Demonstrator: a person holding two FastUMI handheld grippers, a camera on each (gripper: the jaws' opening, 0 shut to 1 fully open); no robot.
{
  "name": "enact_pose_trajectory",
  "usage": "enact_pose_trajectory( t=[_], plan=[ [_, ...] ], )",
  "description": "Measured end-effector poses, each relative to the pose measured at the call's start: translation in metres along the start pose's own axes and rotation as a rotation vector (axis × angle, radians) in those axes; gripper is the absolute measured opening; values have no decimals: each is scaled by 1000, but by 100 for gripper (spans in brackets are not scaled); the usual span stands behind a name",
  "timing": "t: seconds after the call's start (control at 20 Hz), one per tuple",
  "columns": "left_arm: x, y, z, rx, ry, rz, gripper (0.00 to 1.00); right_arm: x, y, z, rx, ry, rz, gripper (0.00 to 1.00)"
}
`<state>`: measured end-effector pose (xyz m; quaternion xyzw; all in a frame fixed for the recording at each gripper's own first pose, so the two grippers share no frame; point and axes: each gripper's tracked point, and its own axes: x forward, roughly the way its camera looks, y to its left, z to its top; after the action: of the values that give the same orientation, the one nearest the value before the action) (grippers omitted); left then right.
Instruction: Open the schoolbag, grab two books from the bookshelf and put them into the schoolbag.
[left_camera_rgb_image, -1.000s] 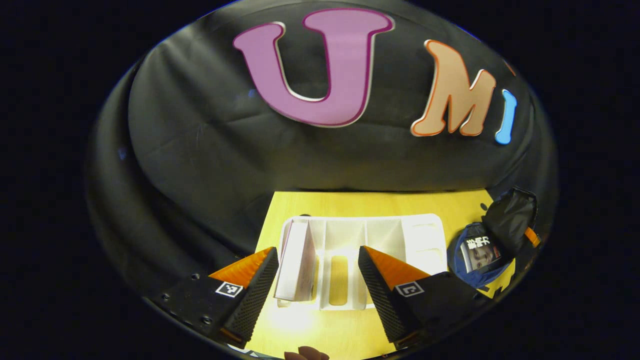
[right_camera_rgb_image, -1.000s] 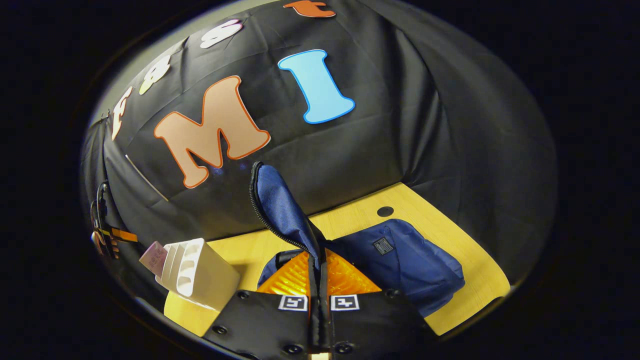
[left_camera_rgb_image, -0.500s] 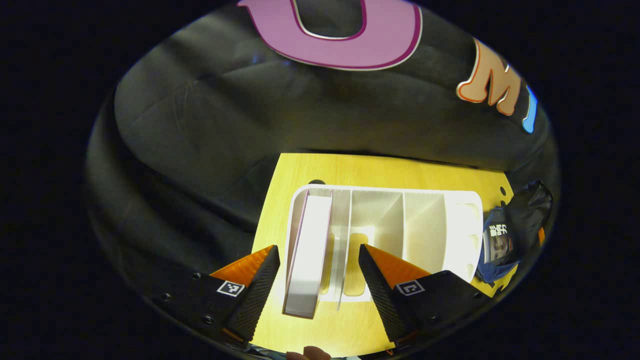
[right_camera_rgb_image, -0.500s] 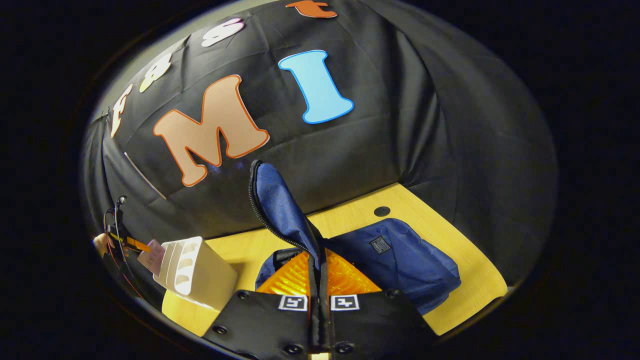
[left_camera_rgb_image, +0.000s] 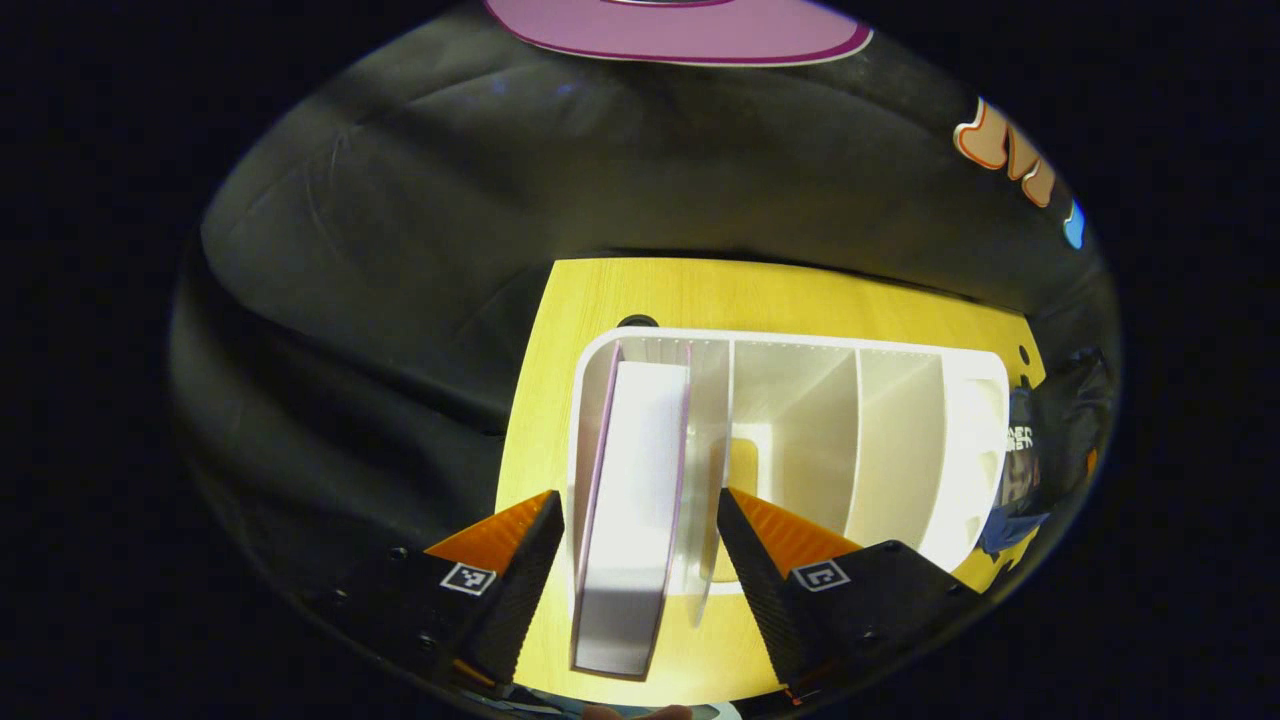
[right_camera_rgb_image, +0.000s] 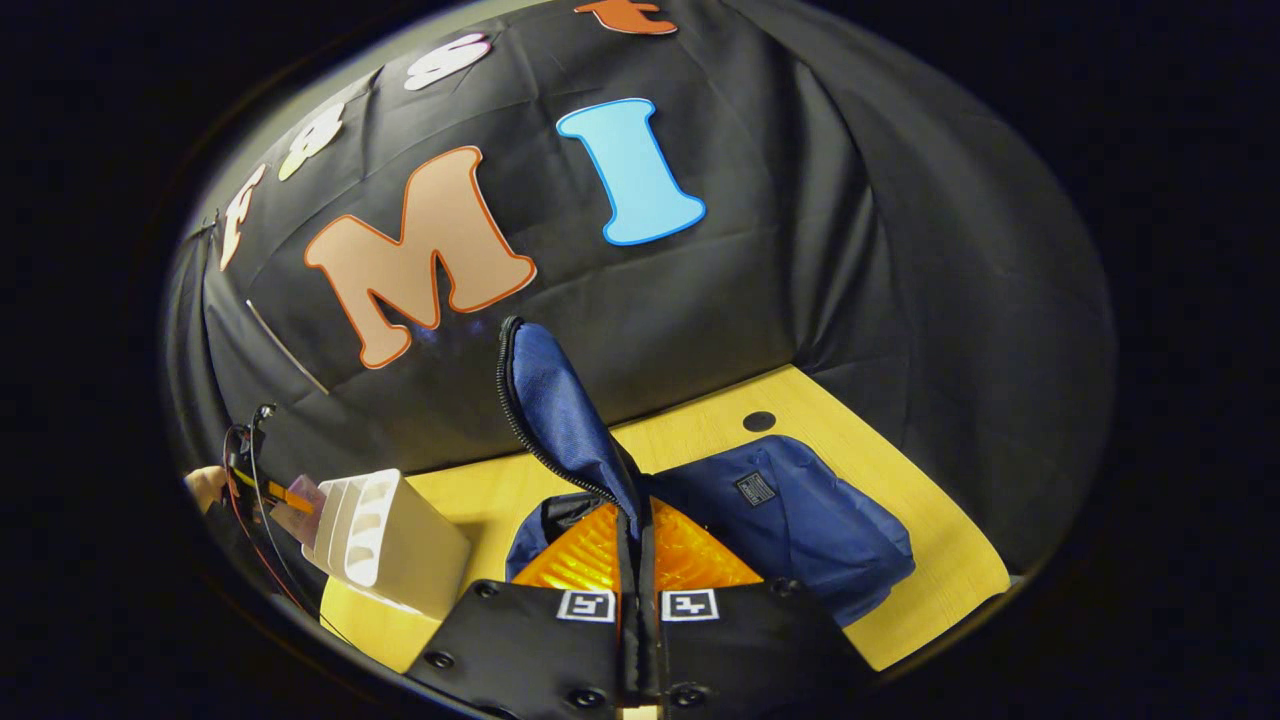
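A pink-edged book (left_camera_rgb_image: 630, 500) stands in the leftmost slot of the white bookshelf (left_camera_rgb_image: 800, 342). My left gripper (left_camera_rgb_image: 637, 498) is open just above it, its fingers (left_camera_rgb_image: 515, 575) on either side of the book's top edge without touching it. In the right gripper view, the right gripper (right_camera_rgb_image: 637, 520) is shut on the blue schoolbag's raised zipper flap (right_camera_rgb_image: 560, 410), with the schoolbag body (right_camera_rgb_image: 800, 510) lying behind it. A book (left_camera_rgb_image: 1015, 465) lies inside the schoolbag (left_camera_rgb_image: 1010, 525). The left gripper (right_camera_rgb_image: 262, 482), the pink book (right_camera_rgb_image: 302, 495) and the bookshelf (right_camera_rgb_image: 395, 540) appear at far left.
The yellow table (left_camera_rgb_image: 640, 290) ends at the black cloth wall just behind the bookshelf. The bookshelf's other slots (left_camera_rgb_image: 790, 420) hold nothing. A round hole (right_camera_rgb_image: 758, 421) is in the table top behind the schoolbag. A hand (right_camera_rgb_image: 205, 485) holds the left gripper.
My left gripper has moved down and closer to the bookshelf, so the pink-edged book now sits between its open fingers. The right gripper keeps holding the flap up, nearly still.
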<state>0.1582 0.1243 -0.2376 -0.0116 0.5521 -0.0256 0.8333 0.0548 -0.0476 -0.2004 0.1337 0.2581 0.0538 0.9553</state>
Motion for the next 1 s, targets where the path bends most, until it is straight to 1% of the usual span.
enact_pose_trajectory(
  t=[0.15, 0.25, 0.35, 0.4, 0.45, 0.5, 0.55, 0.6, 0.65, 0.7, 0.8, 0.85, 0.9, 1.0],
  plan=[
    [5, 2, -5, 9, 41, -1, 88, 0, -2, -1, 4, 1, -2, 3],
    [7, 8, -5, 20, 55, 14, 85, 0, -3, 0, 3, 1, -5, 2],
    [6, 11, -8, 19, 82, 35, 69, 1, -3, 0, 0, 1, -6, 4],
    [12, 14, -11, 20, 90, 41, 63, 1, -2, 0, -1, 2, -6, 3],
    [12, 12, -10, 17, 95, 26, 58, 1, -3, 0, 0, 2, -7, 2],
    [11, 2, -11, 15, 101, -3, 53, 1, -3, -1, 2, 2, -7, 3],
    [10, -5, -13, 10, 110, -24, 48, 2, -2, -1, 3, 2, -7, 2],
    [10, -5, -13, 16, 122, -21, 39, 1, -2, -1, 1, 2, -7, 3],
    [8, -4, -11, 18, 124, -20, 38, 1, -2, -1, -1, 3, -7, 5],
    [8, -3, -11, 18, 124, -19, 38, 1, -2, -1, -2, 2, -6, 2],
    [8, -3, -11, 20, 127, -21, 36, 0, -3, -1, 1, 1, -6, 3],
    [8, -3, -11, 21, 129, -22, 37, 1, -4, -1, 3, 0, -6, 4],
    [7, -5, -12, 15, 126, -22, 35, 1, -4, 0, 7, -1, -6, 2],
    [7, -4, -11, 7, 128, -21, 39, 1, -4, -1, 10, 0, -4, 3]
  ],
)
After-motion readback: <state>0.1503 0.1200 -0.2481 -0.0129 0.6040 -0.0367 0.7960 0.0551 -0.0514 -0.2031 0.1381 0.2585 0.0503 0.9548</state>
